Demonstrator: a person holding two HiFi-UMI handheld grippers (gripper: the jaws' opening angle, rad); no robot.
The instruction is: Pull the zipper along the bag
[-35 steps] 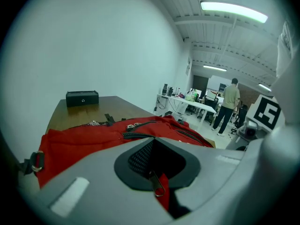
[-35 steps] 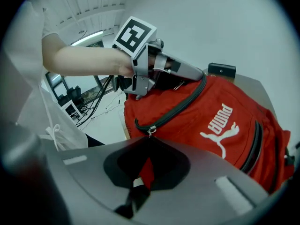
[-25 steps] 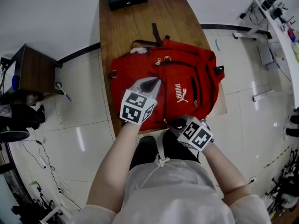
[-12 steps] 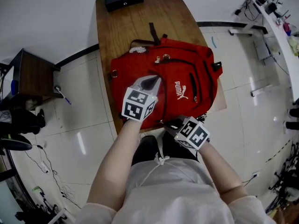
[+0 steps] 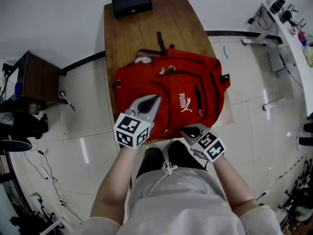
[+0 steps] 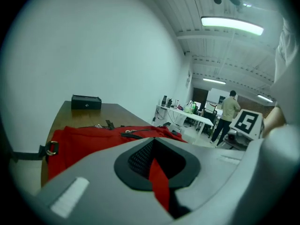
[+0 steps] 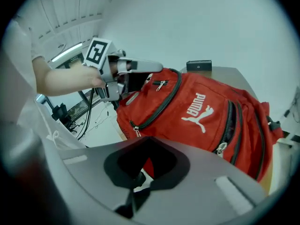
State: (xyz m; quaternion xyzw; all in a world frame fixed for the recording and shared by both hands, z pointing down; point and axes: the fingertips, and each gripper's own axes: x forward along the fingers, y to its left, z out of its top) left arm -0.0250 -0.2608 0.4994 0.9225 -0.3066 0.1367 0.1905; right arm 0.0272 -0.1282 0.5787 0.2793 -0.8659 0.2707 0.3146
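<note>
bag: the red fabric backpack point(image 5: 156, 84) lies flat on the long brown wooden table point(image 5: 146, 28), its bottom end at the near edge, just in front of the person.
left gripper: the left gripper point(image 5: 154, 99) has its jaws clenched on a fold of red cloth on the bag's near left part; the left gripper view shows the red strip pinched between them.
right gripper: the right gripper point(image 5: 193, 130) sits at the bag's near right corner, jaws closing fully together; a small dark bit sits at their tips and i cannot tell what it is.
done: little, by my reading. the curved black zipper point(image 7: 164, 102) looks shut along the length that shows, with its silver pull point(image 7: 136, 131) hanging free near the bag's bottom end.
left: i judge the whole pull is still to make. the left grip seems ready to brace the cloth, but no jaw is clearly on a slider.
edges: the bag spans almost the table's full width, its right side at the table edge, so sideways room is slim.
open room: the far half of the table is bare up to the flat black box point(image 5: 132, 4) at the far end, well apart from the bag.
</note>
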